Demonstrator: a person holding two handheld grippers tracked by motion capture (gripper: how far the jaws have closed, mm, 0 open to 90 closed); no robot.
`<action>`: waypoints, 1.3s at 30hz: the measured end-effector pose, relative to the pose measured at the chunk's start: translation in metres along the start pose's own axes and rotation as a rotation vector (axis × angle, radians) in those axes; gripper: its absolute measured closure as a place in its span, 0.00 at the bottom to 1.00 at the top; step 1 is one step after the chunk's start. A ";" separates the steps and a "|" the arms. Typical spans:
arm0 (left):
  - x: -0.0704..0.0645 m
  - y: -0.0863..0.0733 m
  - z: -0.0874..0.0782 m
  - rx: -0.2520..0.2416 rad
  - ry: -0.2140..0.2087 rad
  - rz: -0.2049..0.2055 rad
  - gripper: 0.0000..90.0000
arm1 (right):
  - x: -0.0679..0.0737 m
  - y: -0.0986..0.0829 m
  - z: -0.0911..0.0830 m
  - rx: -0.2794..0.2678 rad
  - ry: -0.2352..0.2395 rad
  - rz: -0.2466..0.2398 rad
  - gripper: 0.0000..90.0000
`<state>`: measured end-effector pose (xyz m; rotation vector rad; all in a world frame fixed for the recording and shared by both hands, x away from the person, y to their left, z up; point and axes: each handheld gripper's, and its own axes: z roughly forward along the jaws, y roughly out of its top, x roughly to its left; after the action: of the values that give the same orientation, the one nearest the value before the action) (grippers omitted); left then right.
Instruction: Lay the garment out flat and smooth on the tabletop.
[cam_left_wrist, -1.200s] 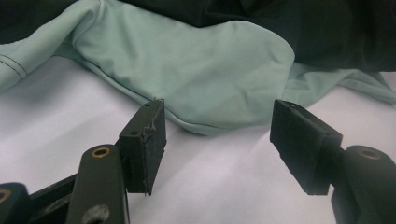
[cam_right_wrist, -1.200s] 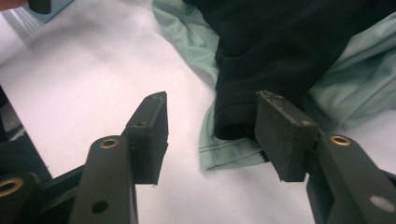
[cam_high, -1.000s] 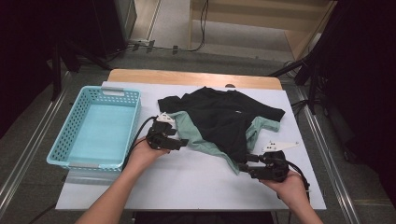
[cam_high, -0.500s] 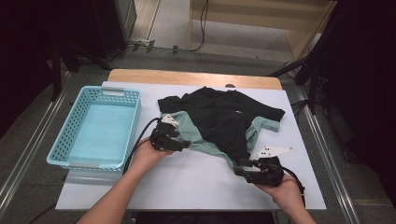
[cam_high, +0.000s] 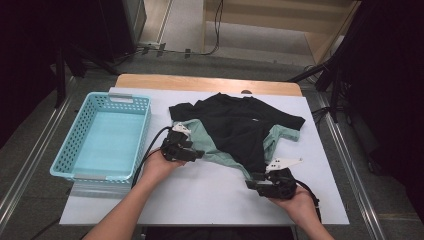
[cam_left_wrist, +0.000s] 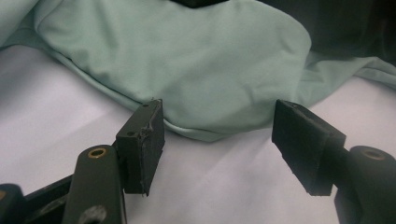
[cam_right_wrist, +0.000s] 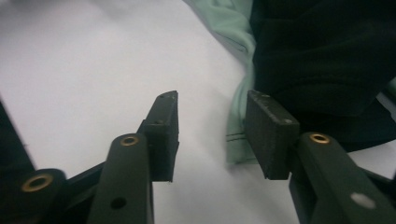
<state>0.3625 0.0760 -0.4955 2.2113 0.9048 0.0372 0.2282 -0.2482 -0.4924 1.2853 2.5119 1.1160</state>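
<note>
A black shirt (cam_high: 240, 122) lies spread on top of a pale green shirt (cam_high: 205, 145) in the middle of the white table (cam_high: 200, 200). My left gripper (cam_high: 192, 152) rests at the green shirt's left edge, open, with the green hem (cam_left_wrist: 196, 133) just beyond its tips. My right gripper (cam_high: 252, 184) sits at the garments' lower corner, open, and the green hem corner (cam_right_wrist: 236, 140) lies between its jaws beside the black cloth (cam_right_wrist: 327, 60).
A light blue plastic basket (cam_high: 75, 150) stands on the table's left side. The wooden table edge (cam_high: 200, 82) runs along the far side. Bare white table lies in front of the shirts.
My right gripper has slid left toward the lower corner of the shirts. My left gripper has shifted slightly right onto the green shirt's edge.
</note>
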 end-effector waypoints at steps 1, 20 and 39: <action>0.000 0.000 0.000 0.004 0.002 -0.003 0.39 | -0.001 0.000 0.003 0.011 -0.005 -0.003 0.60; 0.003 -0.002 0.004 -0.006 0.021 -0.007 0.51 | -0.002 -0.001 0.018 0.066 -0.129 -0.039 0.90; 0.003 -0.002 0.004 -0.006 0.061 -0.009 0.74 | 0.009 0.005 0.017 0.122 -0.034 -0.017 0.92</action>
<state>0.3648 0.0765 -0.5010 2.2114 0.9467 0.1040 0.2324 -0.2299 -0.4989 1.2968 2.5963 0.9429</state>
